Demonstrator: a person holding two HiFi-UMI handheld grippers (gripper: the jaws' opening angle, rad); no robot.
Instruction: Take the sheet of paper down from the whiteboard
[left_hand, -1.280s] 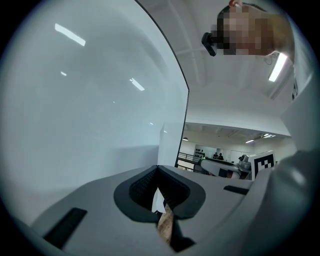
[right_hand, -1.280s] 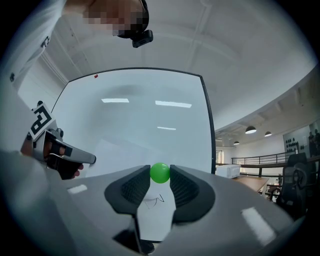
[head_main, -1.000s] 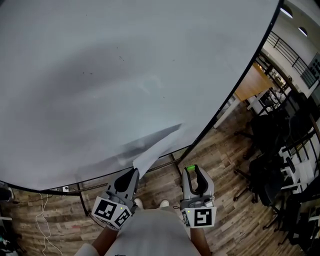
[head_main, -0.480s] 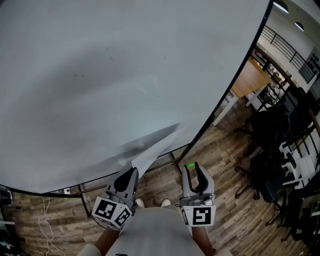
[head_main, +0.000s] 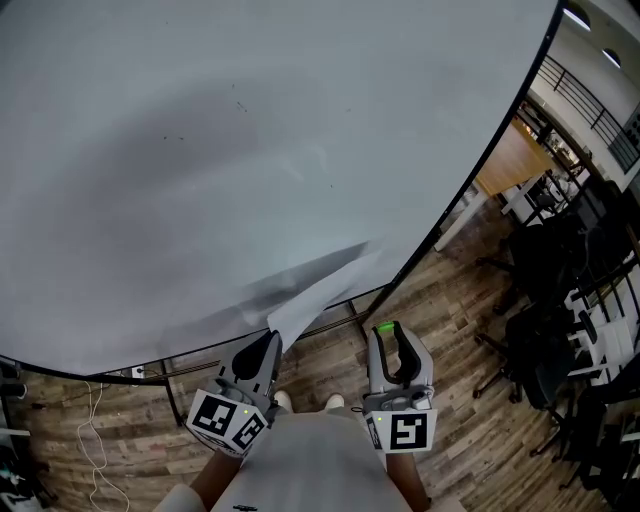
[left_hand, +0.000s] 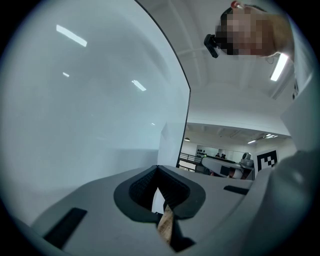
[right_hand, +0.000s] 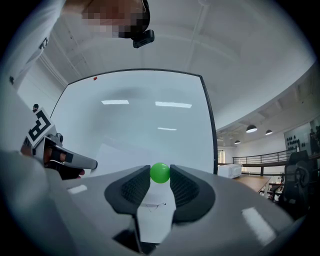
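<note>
The white sheet of paper (head_main: 318, 293) hangs loose in front of the whiteboard (head_main: 230, 150), slanting up to the right from its lower corner. My left gripper (head_main: 271, 343) is shut on that lower corner, and in the left gripper view a sliver of the sheet (left_hand: 158, 199) shows between the closed pads. Just to the right, my right gripper (head_main: 388, 338) is shut on a small green ball (head_main: 384, 328). In the right gripper view the green ball (right_hand: 160, 172) sits pinched at the jaw tips, with the sheet (right_hand: 117, 152) and the left gripper (right_hand: 67, 161) off to the left.
The whiteboard's black frame and stand (head_main: 360, 312) rise from a wooden floor (head_main: 450, 330). Black office chairs (head_main: 560, 300) crowd the right side. A white cable (head_main: 95, 430) lies on the floor at left. A small red dot (right_hand: 95, 78) sits near the board's top-left corner.
The head view has shifted slightly. Both grippers hold their places, the left still on the sheet and the right still on the green ball.
</note>
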